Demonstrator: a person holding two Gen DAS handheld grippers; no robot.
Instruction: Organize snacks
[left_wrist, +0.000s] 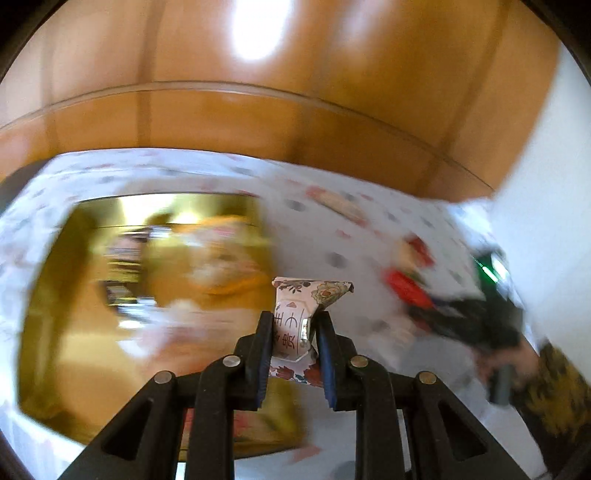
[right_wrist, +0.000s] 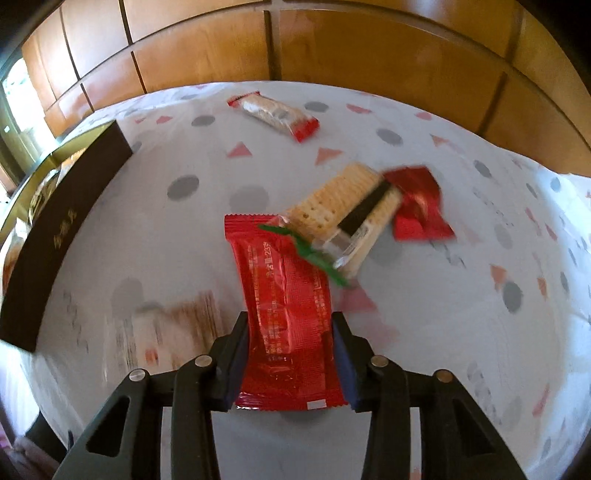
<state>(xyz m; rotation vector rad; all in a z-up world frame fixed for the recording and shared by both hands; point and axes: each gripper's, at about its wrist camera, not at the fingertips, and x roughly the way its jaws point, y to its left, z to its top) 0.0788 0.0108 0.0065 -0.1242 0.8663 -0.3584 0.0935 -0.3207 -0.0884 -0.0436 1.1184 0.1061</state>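
Note:
My left gripper (left_wrist: 293, 325) is shut on a small pink floral snack packet (left_wrist: 295, 321) and holds it above the right edge of a gold-lined box (left_wrist: 66, 295) that holds several snacks; the view is blurred. My right gripper (right_wrist: 290, 332) is shut on a red snack packet (right_wrist: 284, 295) and holds it above the table. Beyond it lie a clear pack of crackers (right_wrist: 343, 214) with a green end and a small red packet (right_wrist: 419, 206). Another cracker pack with red ends (right_wrist: 273, 112) lies further back. The box's dark wall (right_wrist: 59, 240) stands at the left.
The table has a white cloth (right_wrist: 480, 295) with grey dots and pink triangles. A blurred cracker pack (right_wrist: 173, 328) lies left of my right gripper. A wooden panelled wall (right_wrist: 332, 44) stands behind the table. The other gripper and the person's hand (left_wrist: 509, 332) show at the right.

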